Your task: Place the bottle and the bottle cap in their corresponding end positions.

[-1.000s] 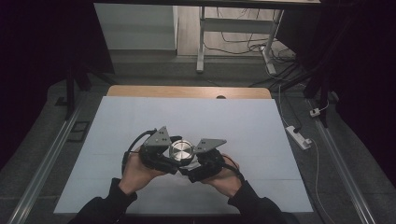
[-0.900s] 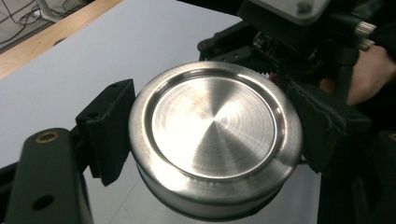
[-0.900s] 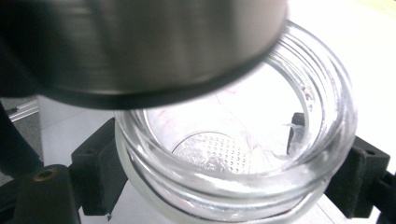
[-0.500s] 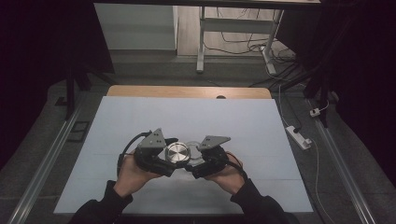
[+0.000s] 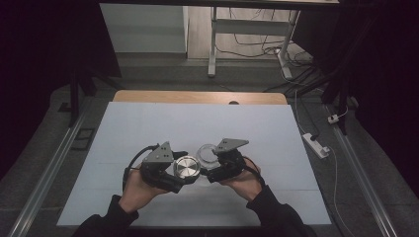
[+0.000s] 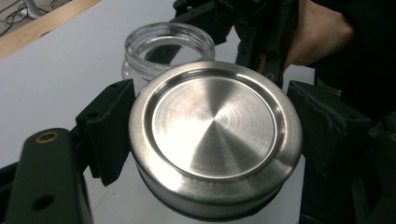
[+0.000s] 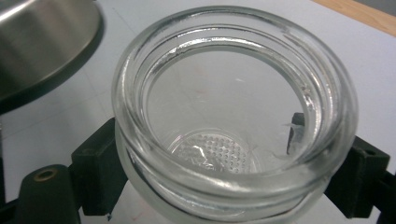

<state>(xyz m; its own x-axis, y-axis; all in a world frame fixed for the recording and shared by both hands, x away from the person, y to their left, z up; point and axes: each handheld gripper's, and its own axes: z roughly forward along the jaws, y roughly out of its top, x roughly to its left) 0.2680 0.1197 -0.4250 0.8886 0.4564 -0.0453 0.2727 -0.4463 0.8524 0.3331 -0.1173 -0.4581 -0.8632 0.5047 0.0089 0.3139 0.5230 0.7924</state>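
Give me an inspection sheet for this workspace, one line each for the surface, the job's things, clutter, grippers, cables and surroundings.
Surface: pale sheet covering the table, with a wooden edge at the far side.
Job's things: metal lid off the jar, held beside it; clear glass jar open and empty.
Clutter: nothing seen on the sheet.
Grippers: left gripper clamps the lid by its rim; right gripper clamps the jar around its body.
Cables: a black cable loops from the left gripper; loose cables lie on the floor beyond the table.
Surroundings: a power strip on the floor to the right; a table frame behind; dark room.
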